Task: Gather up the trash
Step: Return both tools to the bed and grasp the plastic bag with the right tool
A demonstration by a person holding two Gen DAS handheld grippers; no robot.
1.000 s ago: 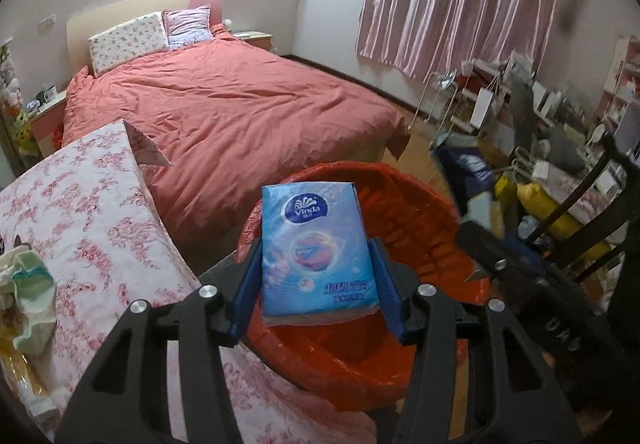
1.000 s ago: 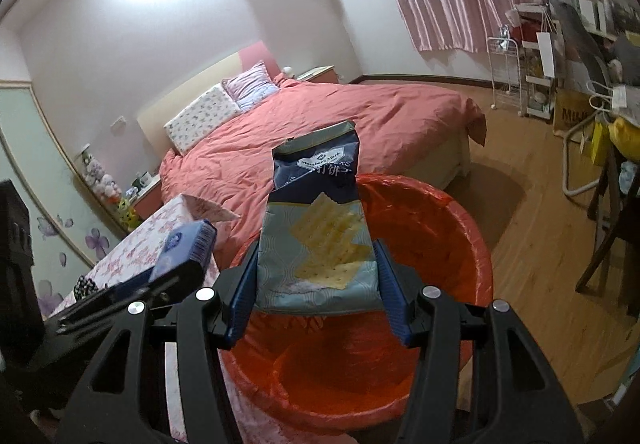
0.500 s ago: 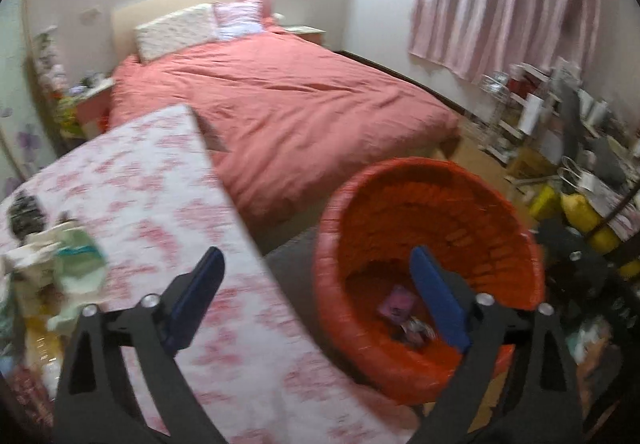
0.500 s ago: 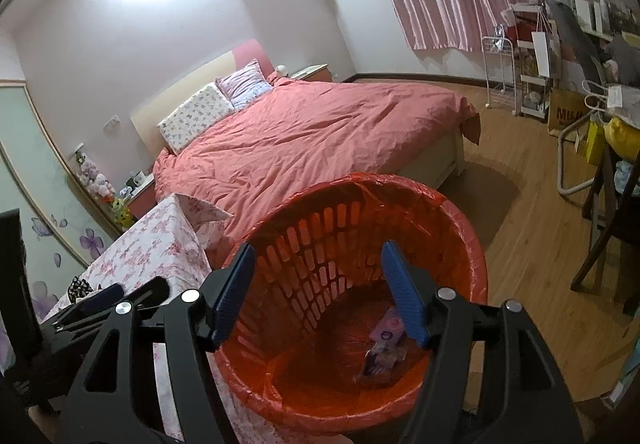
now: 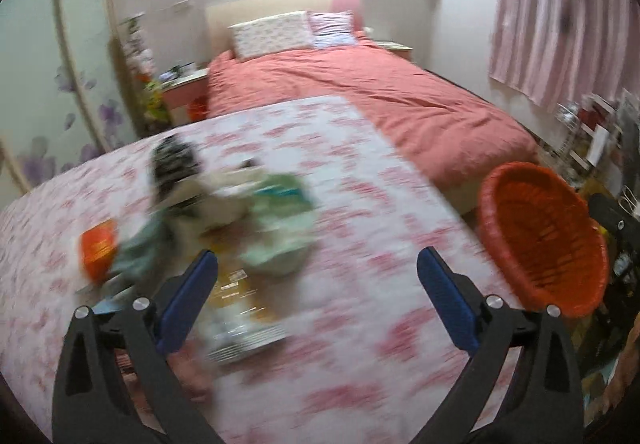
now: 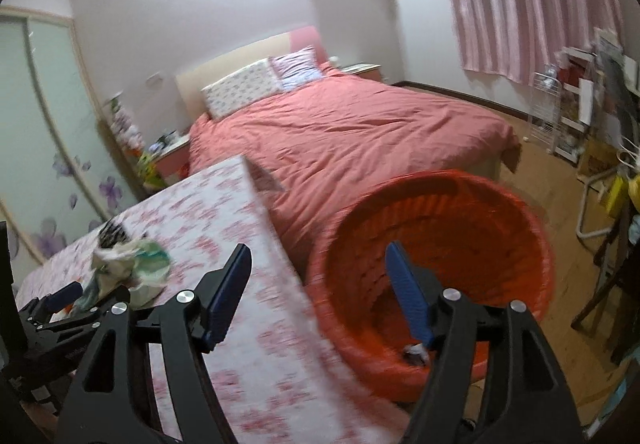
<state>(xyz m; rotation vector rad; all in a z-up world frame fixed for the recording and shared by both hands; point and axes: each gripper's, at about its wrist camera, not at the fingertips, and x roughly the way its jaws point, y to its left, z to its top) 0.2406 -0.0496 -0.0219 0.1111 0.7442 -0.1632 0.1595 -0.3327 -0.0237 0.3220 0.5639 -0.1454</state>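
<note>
A big bed (image 6: 344,132) with a red cover fills the back of the room. In front of it is my table (image 5: 360,244), with a cloth of pink flowers on it. Just beside the table, on the floor, stands the orange basket (image 6: 516,220). It has an orange bag inside as a liner. At the bottom of the basket I can see a little bit of trash (image 6: 416,351), but it is too small and blurry for me to tell what it is.

More trash is still on the table in a messy pile (image 5: 248,212). There are crumpled green and white wrappers, a dark thing and an orange packet (image 5: 98,248). It is all blurry.

My left gripper (image 5: 316,284) hangs over the table near the pile. Its jaws have just swung wide apart, with nothing between them.

My right gripper (image 6: 318,288) is over the table edge and the basket. Its jaws have just been spreading too, and they are empty.
</note>
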